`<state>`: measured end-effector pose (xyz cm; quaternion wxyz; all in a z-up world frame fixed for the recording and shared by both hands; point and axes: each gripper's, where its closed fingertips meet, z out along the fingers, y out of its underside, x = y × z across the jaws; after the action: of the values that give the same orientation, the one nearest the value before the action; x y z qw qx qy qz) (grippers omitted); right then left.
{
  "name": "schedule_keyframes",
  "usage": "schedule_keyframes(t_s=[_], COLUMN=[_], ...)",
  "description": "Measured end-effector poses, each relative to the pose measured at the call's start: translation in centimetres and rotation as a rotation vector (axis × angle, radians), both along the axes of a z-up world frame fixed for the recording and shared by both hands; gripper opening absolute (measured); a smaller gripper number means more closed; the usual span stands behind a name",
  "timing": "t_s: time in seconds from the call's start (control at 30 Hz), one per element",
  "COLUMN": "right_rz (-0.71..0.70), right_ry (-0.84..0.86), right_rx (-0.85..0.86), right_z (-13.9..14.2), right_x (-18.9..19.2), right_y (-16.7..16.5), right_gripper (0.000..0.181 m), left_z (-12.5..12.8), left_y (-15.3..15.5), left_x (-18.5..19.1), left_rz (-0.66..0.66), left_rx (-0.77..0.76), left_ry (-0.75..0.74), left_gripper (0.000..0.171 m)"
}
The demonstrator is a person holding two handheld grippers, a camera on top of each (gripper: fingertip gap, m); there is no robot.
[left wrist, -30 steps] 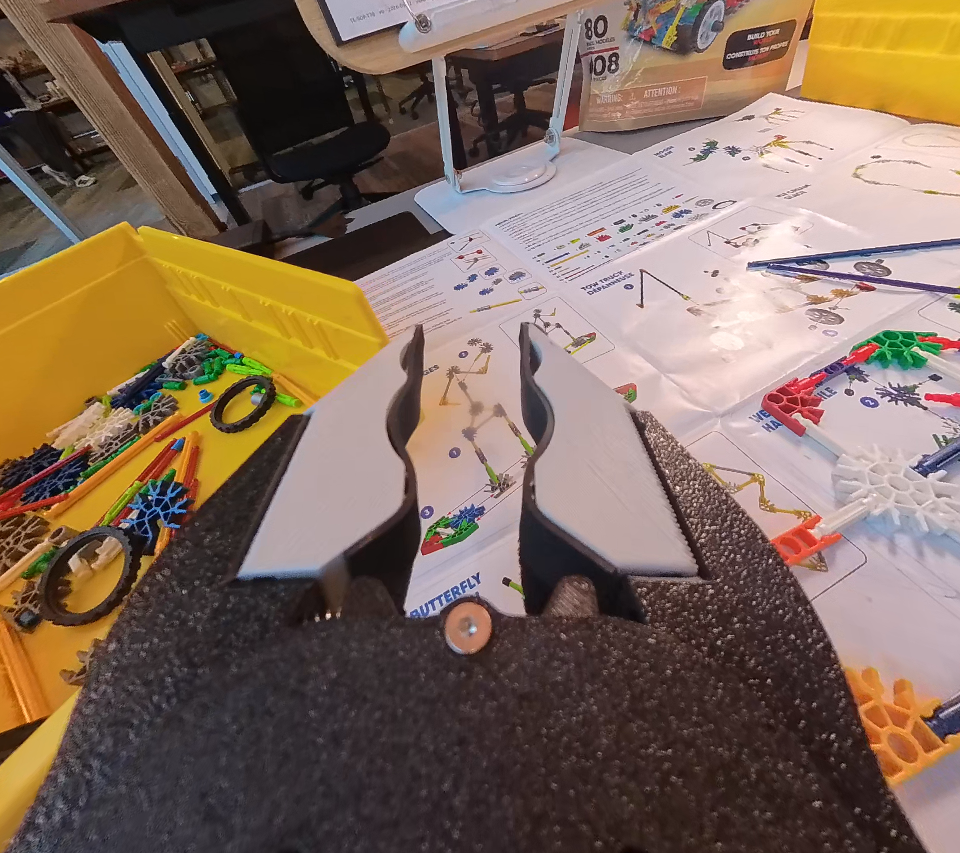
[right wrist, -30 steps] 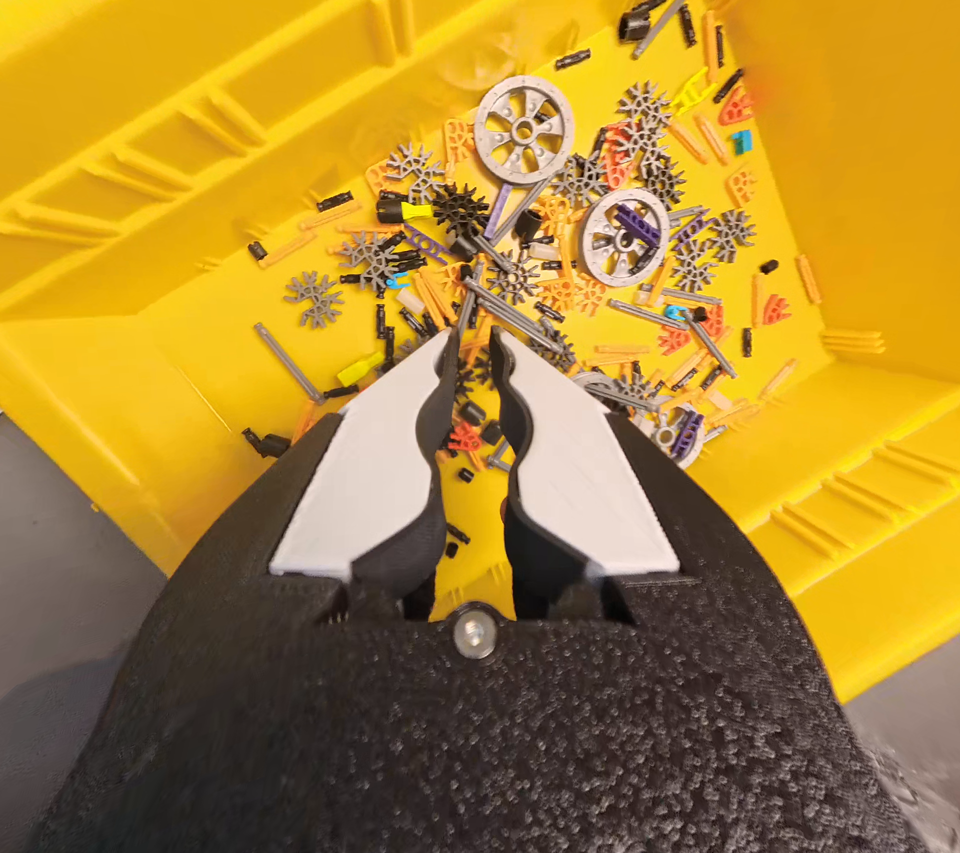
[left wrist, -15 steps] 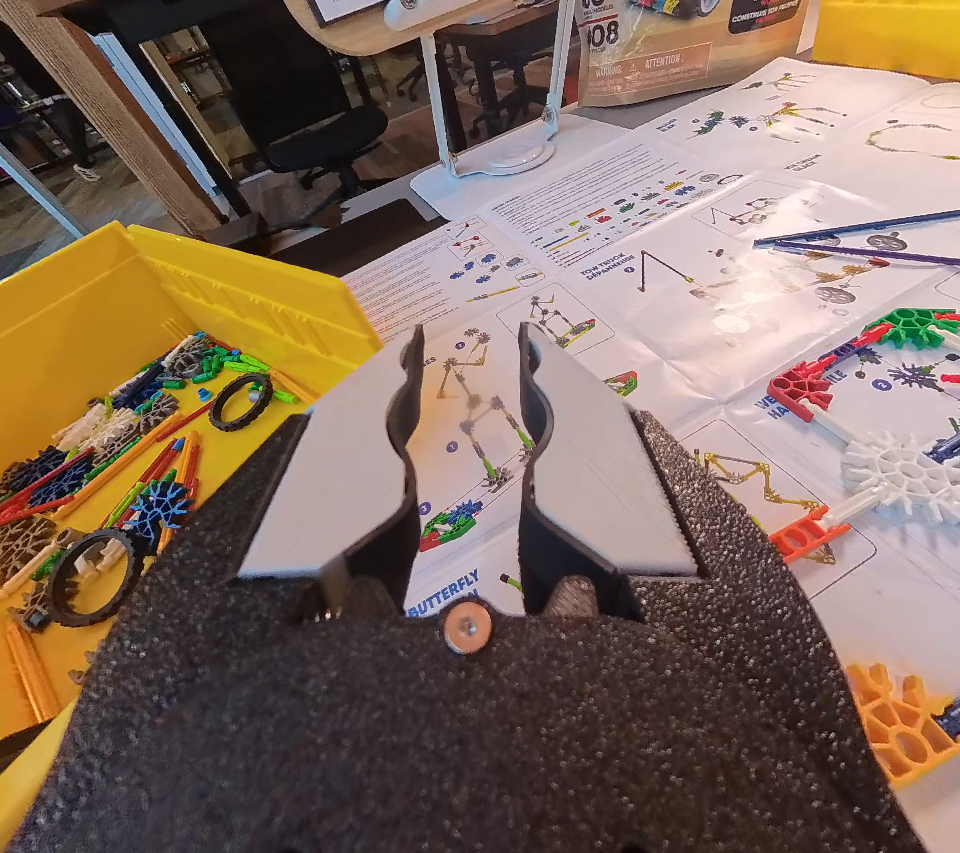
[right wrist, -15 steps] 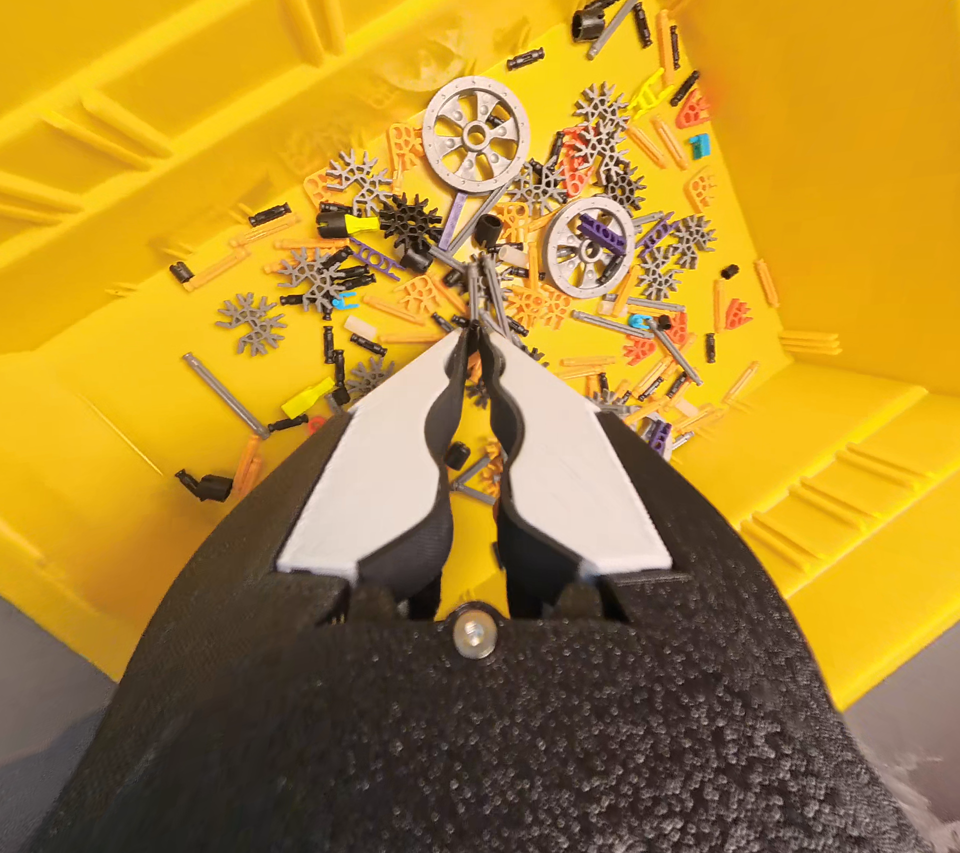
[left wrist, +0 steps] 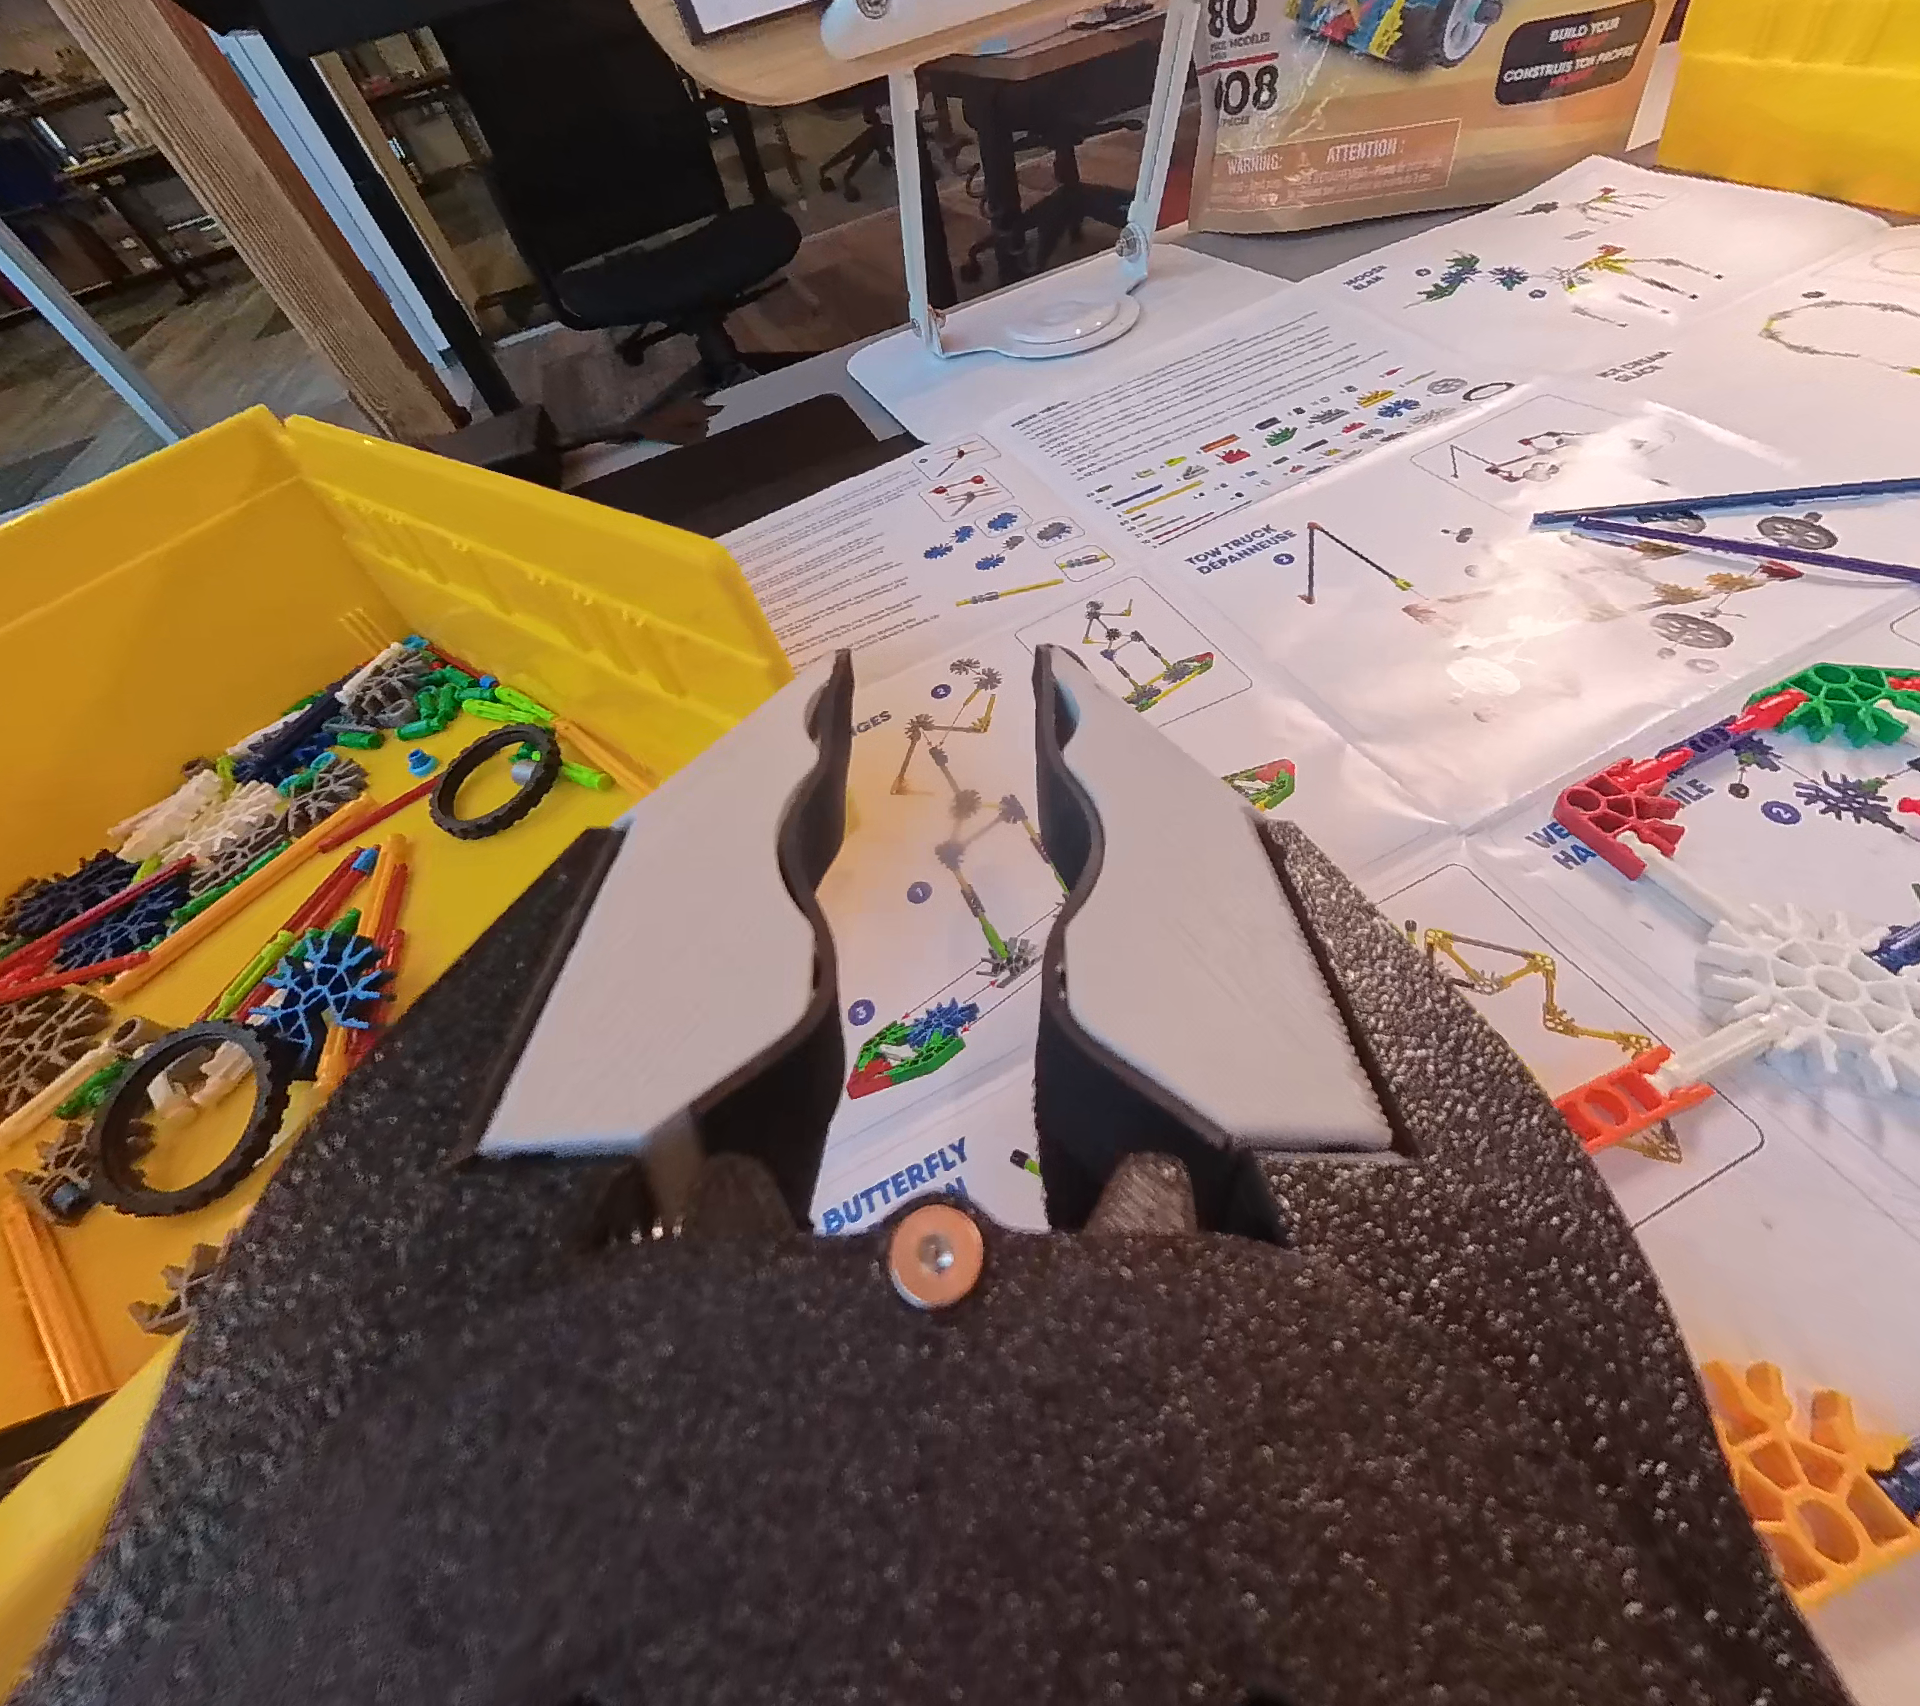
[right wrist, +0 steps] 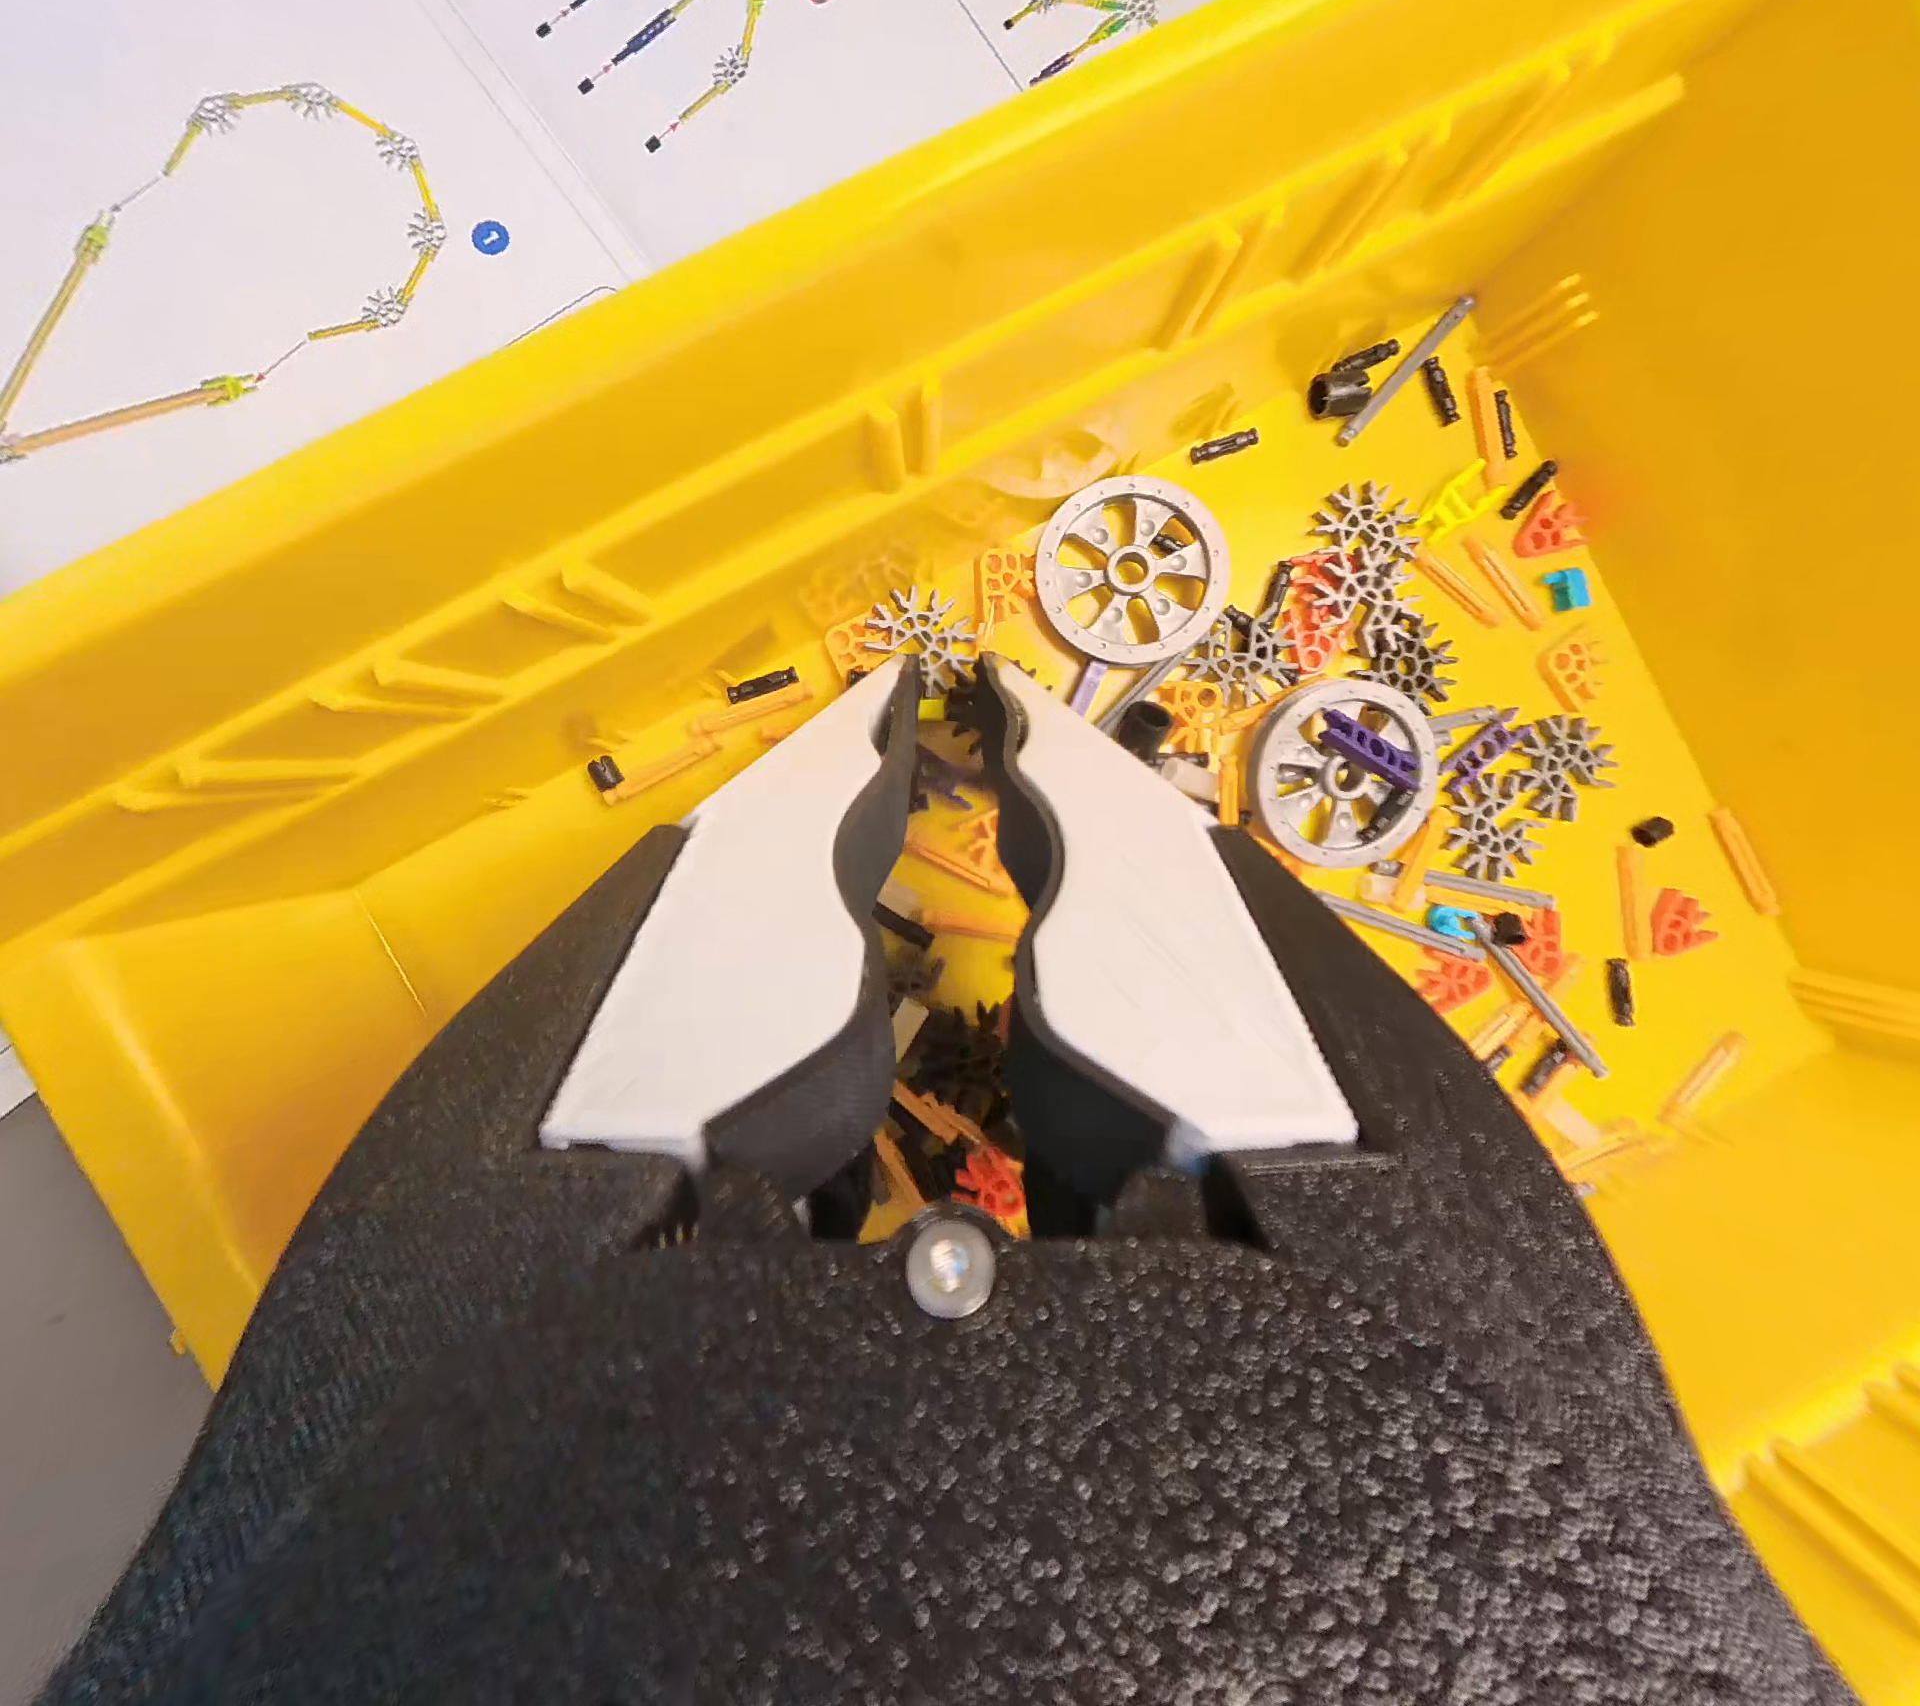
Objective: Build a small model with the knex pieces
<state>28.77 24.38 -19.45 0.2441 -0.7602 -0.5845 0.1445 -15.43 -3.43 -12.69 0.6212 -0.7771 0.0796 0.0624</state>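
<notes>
Right gripper (right wrist: 940,669), jaws wider than before

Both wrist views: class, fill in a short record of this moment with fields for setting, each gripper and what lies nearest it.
setting: table covered by instruction sheets, a yellow bin at each side
left gripper: open, empty, above the sheets
left bin: rods, connectors, black tyre rings
beside left gripper: a white snowflake connector joined by a white rod to an orange piece
right gripper: narrow gap at the tips, inside the right bin; a grasp cannot be told
nearest right gripper: grey snowflake connector, grey spoked wheels
</notes>
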Motion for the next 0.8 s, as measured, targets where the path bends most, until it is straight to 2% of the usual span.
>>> schedule_keyframes(t_s=[0.37,0.6,0.8], right_rz=[-0.083,-0.26,-0.4], right_ry=[-0.102,-0.023,-0.048], right_rx=[0.033,0.116,0.149], right_z=[0.0,3.0,3.7], right_x=[3.7,4.5,5.8], right_y=[1.2,4.3,7.1], right_gripper=[0.01,0.017,0.024], left_z=[0.2,0.5,0.8], left_y=[-0.1,-0.2,-0.4], left_x=[-0.2,-0.4,-0.6], left_rz=[0.002,0.006,0.009], left_rx=[0.01,0.03,0.05], left_ry=[-0.024,-0.035,-0.054], left_gripper=[0.032,0.032,0.033])
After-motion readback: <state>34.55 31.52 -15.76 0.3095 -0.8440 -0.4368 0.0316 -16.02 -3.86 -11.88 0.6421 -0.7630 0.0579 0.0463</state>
